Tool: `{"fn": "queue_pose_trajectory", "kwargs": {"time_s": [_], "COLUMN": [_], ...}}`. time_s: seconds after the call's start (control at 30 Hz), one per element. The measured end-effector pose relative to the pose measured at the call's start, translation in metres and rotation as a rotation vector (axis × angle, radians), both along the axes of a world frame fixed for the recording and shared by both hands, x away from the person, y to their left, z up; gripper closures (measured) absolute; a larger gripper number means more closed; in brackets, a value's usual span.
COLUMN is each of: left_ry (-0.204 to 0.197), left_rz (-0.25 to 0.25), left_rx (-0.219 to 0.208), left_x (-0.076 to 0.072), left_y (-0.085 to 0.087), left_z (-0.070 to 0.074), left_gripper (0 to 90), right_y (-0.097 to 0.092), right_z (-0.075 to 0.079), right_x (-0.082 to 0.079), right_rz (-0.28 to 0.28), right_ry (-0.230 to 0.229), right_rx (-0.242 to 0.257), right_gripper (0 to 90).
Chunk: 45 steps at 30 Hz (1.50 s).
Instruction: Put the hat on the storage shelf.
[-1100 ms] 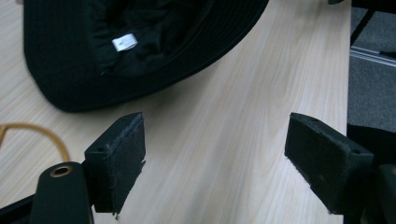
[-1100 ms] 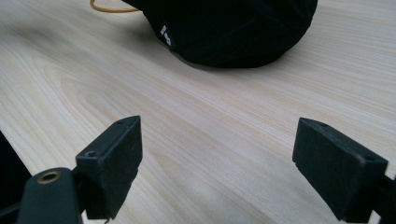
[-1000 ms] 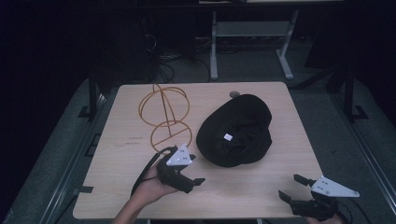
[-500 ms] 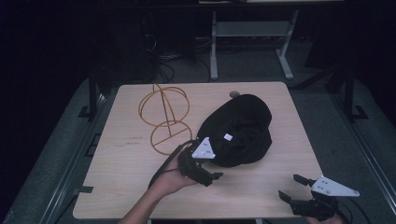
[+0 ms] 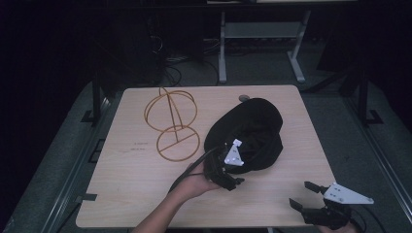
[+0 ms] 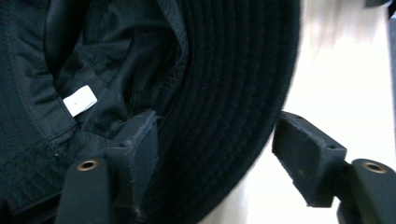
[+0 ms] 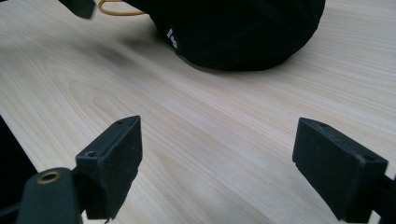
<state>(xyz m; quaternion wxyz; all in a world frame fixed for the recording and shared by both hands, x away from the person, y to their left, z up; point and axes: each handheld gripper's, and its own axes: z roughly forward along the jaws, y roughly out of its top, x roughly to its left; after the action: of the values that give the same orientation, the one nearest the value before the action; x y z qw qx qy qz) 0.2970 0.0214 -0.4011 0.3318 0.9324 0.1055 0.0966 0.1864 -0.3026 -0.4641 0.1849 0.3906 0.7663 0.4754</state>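
The wooden table (image 5: 136,194) is carrying a black hat (image 5: 252,131) that is lying brim-up right of its centre, with a wire hat stand (image 5: 172,121) lying on its side just to the hat's left. The left gripper (image 6: 215,154) is straddling the hat's near brim, one jaw inside the hat and one outside; its jaws have just been closing but are not yet pressing the cloth. The right gripper (image 7: 217,163) is resting wide open, holding nothing, over the table's near right corner, well apart from the hat.
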Motion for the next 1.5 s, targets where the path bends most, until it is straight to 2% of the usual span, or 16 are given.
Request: {"fn": "queue_pose_trajectory", "kwargs": {"time_s": [0.07, 0.27, 0.4, 0.6, 0.73, 0.8, 0.83, 0.87, 0.9, 0.97, 1.1, 1.3, 1.5], "left_ry": [-0.025, -0.07, -0.098, -0.086, -0.062, -0.041, -0.041, -0.022, -0.02, -0.017, 0.027, 0.052, 0.081], "left_rz": [0.007, 0.011, 0.013, 0.0, -0.014, -0.017, -0.017, -0.022, -0.023, -0.029, -0.04, -0.051, -0.068], "left_rx": [0.024, 0.022, -0.014, -0.079, -0.126, -0.17, -0.17, -0.196, -0.205, -0.214, -0.282, -0.32, -0.361], "left_x": [0.001, 0.001, -0.002, -0.005, -0.007, -0.009, -0.009, -0.01, -0.011, -0.011, -0.012, -0.013, -0.013], "left_y": [-0.003, -0.005, 0.001, 0.016, 0.025, 0.03, 0.03, 0.034, 0.035, 0.036, 0.045, 0.051, 0.054], "left_z": [-0.003, -0.005, -0.001, 0.004, 0.009, 0.012, 0.012, 0.015, 0.016, 0.017, 0.023, 0.027, 0.029], "left_gripper": [37.8, 57.9, 72.0, 83.5, 85.8, 86.4, 86.4, 86.7, 86.8, 86.9, 87.1, 87.1, 87.2], "right_y": [0.0, 0.003, 0.005, 0.012, 0.015, 0.018, 0.018, 0.022, 0.023, 0.025, 0.033, 0.04, 0.047], "right_z": [0.0, -0.001, 0.0, 0.005, 0.01, 0.011, 0.011, 0.013, 0.014, 0.014, 0.02, 0.03, 0.033], "right_x": [0.001, 0.002, 0.004, 0.006, 0.008, 0.009, 0.009, 0.012, 0.013, 0.014, 0.02, 0.03, 0.038], "right_rz": [0.002, 0.009, 0.007, 0.013, 0.021, 0.028, 0.028, 0.037, 0.037, 0.039, 0.056, 0.066, 0.072], "right_ry": [0.002, 0.001, 0.0, -0.011, -0.017, -0.026, -0.026, -0.035, -0.035, -0.036, -0.056, -0.083, -0.079], "right_rx": [0.0, -0.005, -0.003, 0.003, 0.028, 0.038, 0.038, 0.043, 0.047, 0.047, 0.041, 0.059, 0.054], "right_gripper": [15.4, 15.4, 15.1, 15.0, 14.9, 14.3, 14.3, 14.0, 13.8, 13.9, 13.9, 13.9, 13.9]}}
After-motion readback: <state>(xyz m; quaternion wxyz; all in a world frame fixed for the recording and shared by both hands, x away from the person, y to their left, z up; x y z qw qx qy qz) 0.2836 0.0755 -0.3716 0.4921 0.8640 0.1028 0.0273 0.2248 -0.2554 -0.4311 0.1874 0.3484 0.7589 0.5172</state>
